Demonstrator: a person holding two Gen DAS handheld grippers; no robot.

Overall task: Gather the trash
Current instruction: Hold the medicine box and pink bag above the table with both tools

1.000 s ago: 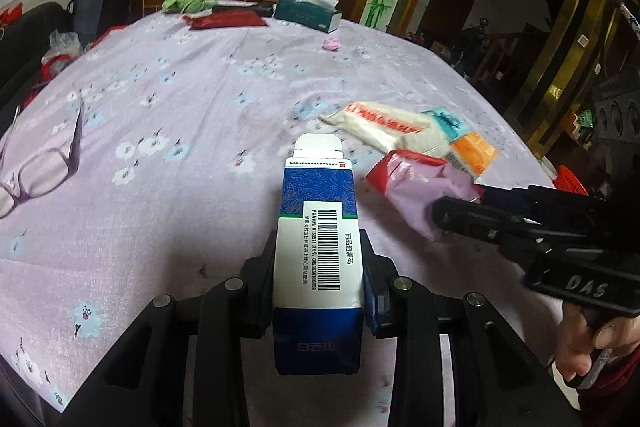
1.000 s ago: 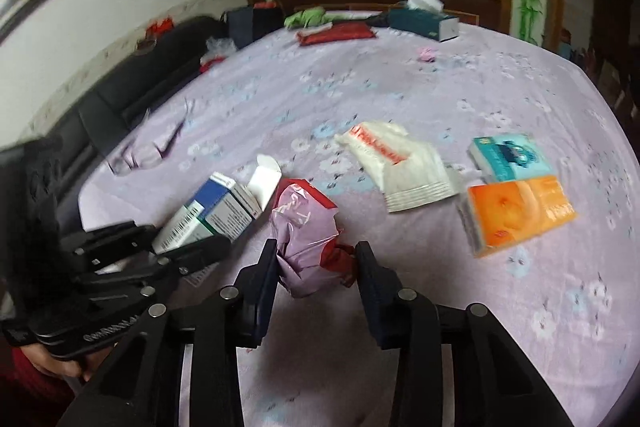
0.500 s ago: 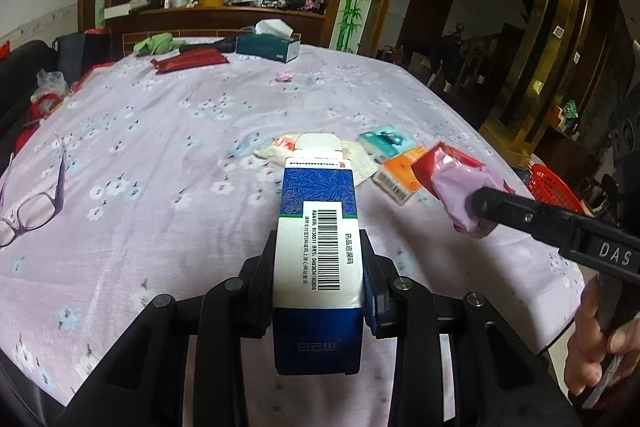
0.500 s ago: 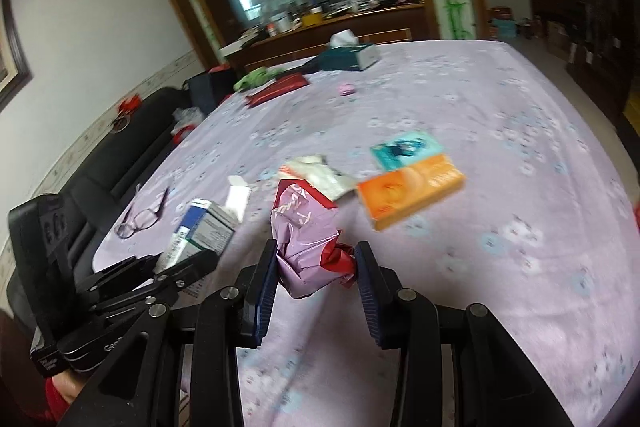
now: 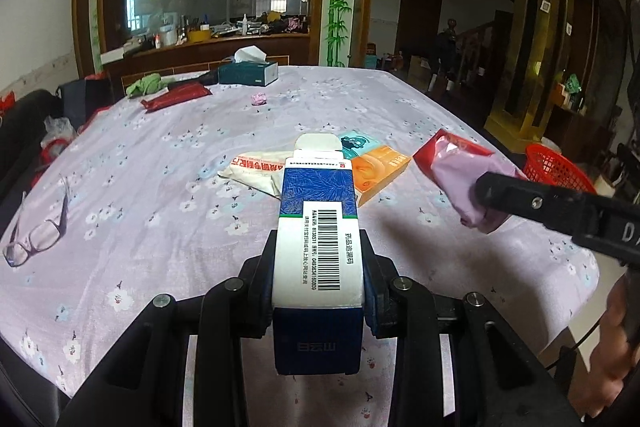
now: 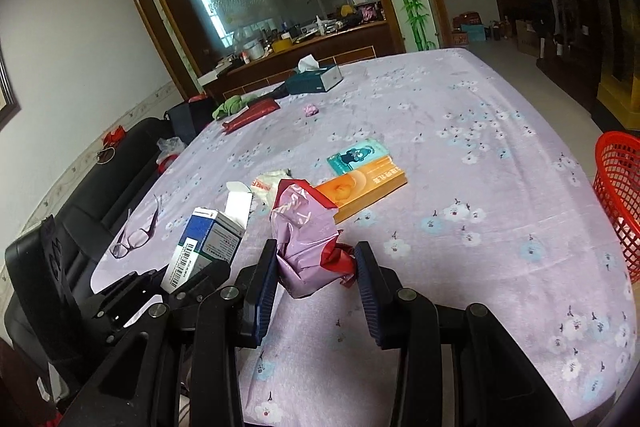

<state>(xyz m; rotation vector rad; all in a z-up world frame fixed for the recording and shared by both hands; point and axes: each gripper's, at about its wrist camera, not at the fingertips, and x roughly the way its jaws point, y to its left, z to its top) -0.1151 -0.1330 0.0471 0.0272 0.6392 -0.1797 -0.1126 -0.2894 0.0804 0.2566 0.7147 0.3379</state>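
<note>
While we hold both tools above the near edge of the table (image 5: 160, 163), our left gripper (image 5: 319, 277) pinches a blue-and-white medicine carton (image 5: 318, 247) with its top flap open, and our right gripper (image 6: 316, 275) is clamped on a crumpled pink-and-red plastic wrapper (image 6: 306, 239). Only the left wrist view shows the carton's barcode face head-on and a bare hand (image 5: 616, 351) at the right edge under the other tool; the right wrist view shows the carton's side panel and the black sofa (image 6: 80, 211) to the left. A red mesh basket (image 6: 618, 195) stands off the table's right side; we cannot see what is inside it. A teal tissue box (image 5: 248, 73) at the far end has a tissue sticking up. Eyeglasses (image 5: 38, 231) lie at the left.
</note>
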